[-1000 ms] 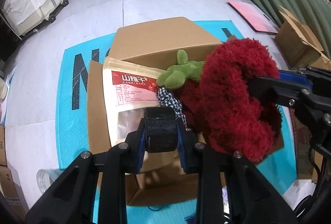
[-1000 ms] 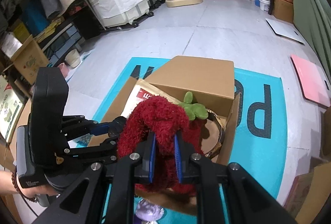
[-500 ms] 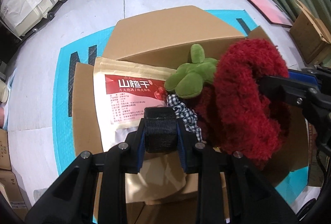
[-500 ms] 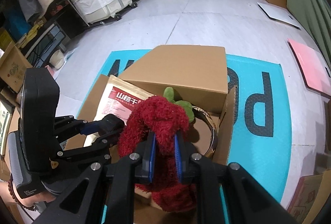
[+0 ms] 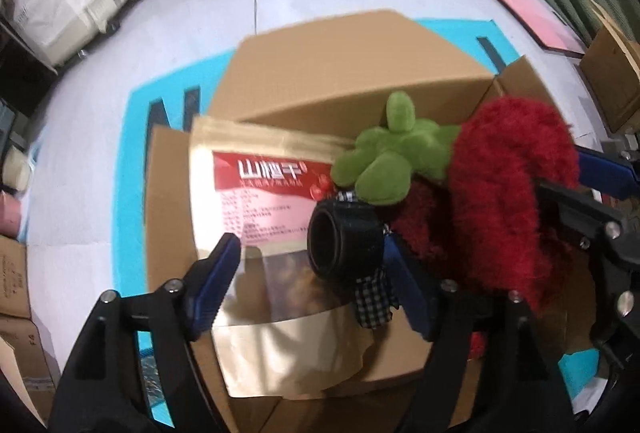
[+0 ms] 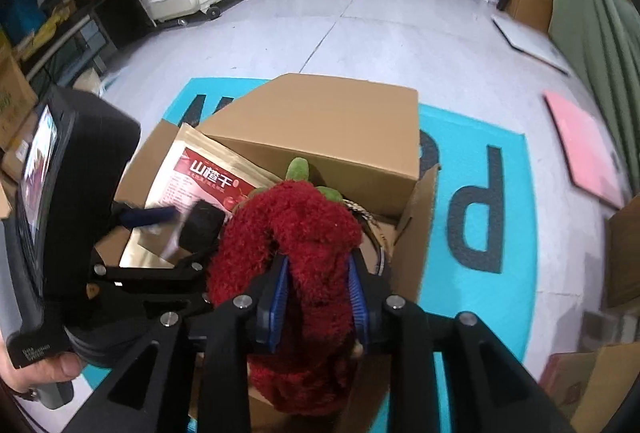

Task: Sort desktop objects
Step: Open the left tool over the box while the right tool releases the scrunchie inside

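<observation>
An open cardboard box (image 5: 340, 73) (image 6: 320, 121) holds a gold snack bag (image 5: 260, 193) (image 6: 200, 177) with a red label. My left gripper (image 5: 308, 251) is opening above the bag. A black strap roll (image 5: 344, 241) (image 6: 200, 223) sits tilted between the fingers, against the right one and clear of the left pad. My right gripper (image 6: 318, 273) is opening too, but its blue pads still touch the sides of a red plush toy (image 6: 304, 233) (image 5: 508, 193). The toy has a green leaf top (image 5: 392, 157) and a checked bow (image 5: 372, 301), and it hangs over the box's right half.
The box stands on a teal mat (image 5: 132, 161) (image 6: 480, 193) on a grey floor. A metal hoop (image 6: 376, 229) lies inside the box under the plush. A pink board (image 6: 584, 149) and cardboard boxes (image 5: 612, 73) lie to the right. A hand (image 6: 40, 373) holds the left gripper.
Both grippers sank toward the box. The left jaws spread wide and let go of the black roll, which tipped sideways. The right jaws widened a little around the red plush.
</observation>
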The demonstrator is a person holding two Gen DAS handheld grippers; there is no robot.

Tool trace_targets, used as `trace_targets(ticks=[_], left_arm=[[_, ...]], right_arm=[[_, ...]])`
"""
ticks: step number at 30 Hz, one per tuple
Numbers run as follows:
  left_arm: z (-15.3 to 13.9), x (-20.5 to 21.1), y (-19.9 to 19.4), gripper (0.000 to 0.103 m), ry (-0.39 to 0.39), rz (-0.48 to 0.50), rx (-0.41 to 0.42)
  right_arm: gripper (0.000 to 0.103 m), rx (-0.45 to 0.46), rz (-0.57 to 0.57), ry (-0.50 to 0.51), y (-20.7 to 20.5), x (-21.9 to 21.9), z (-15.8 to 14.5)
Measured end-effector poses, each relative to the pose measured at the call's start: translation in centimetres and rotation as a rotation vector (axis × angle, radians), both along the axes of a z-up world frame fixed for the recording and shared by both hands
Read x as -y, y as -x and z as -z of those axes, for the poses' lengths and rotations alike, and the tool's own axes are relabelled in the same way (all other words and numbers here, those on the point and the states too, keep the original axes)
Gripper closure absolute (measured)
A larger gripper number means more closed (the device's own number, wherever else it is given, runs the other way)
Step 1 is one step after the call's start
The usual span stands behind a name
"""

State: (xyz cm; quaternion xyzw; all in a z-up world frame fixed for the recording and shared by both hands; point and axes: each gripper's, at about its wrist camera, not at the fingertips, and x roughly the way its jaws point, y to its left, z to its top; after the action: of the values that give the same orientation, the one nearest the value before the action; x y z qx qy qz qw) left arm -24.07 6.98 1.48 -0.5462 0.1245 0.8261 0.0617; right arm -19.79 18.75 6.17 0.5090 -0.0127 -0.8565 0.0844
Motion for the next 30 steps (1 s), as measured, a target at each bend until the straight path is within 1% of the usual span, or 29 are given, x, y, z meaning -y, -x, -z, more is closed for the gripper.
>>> trace_targets(ticks=[1,2,3,5,6,7,9,13,17,25,27,30], left_arm=[[-0.4,-0.1,-0.3,0.026,0.008,0.007,-0.011],[-0.7,-0.2,-0.5,0.026,0.016,0.013,-0.014],[-1.0,-0.3,-0.6,0.025,0.022,0.018,-0.016],[-1.8,-0.4,-1.0,0.025,0.045,0.022,-0.028],[-2.2,-0.4,-1.1,0.025,0.047,0.023,-0.035],[-2.6,-0.4,-1.2,0.025,0.045,0.024,-0.039],[-3.4,-0.2,-1.5,0.025,0.038,0.021,-0.043],[-4.9,0.1,-2.2,0.024,0.037,0.019,-0.058],[-6.1,0.5,-3.2,0.024,0.047,0.023,-0.071],[-8.3,1.0,-6.0,0.019,0.055,0.034,-0.101],[-8.6,1.2,-6.8,0.017,0.047,0.039,-0.103],[-8.6,1.4,-7.8,0.016,0.042,0.047,-0.096]], right_arm=[[0.074,-0.004,-0.001,-0.007,-0.2,0.1,-0.2],[0.069,-0.007,-0.003,-0.008,-0.3,0.0,-0.4],[0.067,-0.011,-0.004,-0.012,-0.5,0.0,-0.6],[0.058,-0.035,0.000,-0.040,-0.9,0.2,-1.3],[0.056,-0.042,0.006,-0.047,-1.0,0.2,-1.6],[0.051,-0.049,0.012,-0.044,-1.1,0.1,-2.1],[0.050,-0.068,0.017,-0.026,-1.4,0.0,-3.1],[0.049,-0.105,0.020,-0.042,-2.1,-0.1,-5.1],[0.046,-0.124,0.024,-0.040,-2.9,-0.2,-6.6],[0.045,-0.137,0.004,-0.037,-5.2,0.0,-8.2],[0.045,-0.146,0.006,-0.049,-5.9,0.2,-8.5],[0.045,-0.143,0.003,-0.028,-7.0,0.2,-8.8]])
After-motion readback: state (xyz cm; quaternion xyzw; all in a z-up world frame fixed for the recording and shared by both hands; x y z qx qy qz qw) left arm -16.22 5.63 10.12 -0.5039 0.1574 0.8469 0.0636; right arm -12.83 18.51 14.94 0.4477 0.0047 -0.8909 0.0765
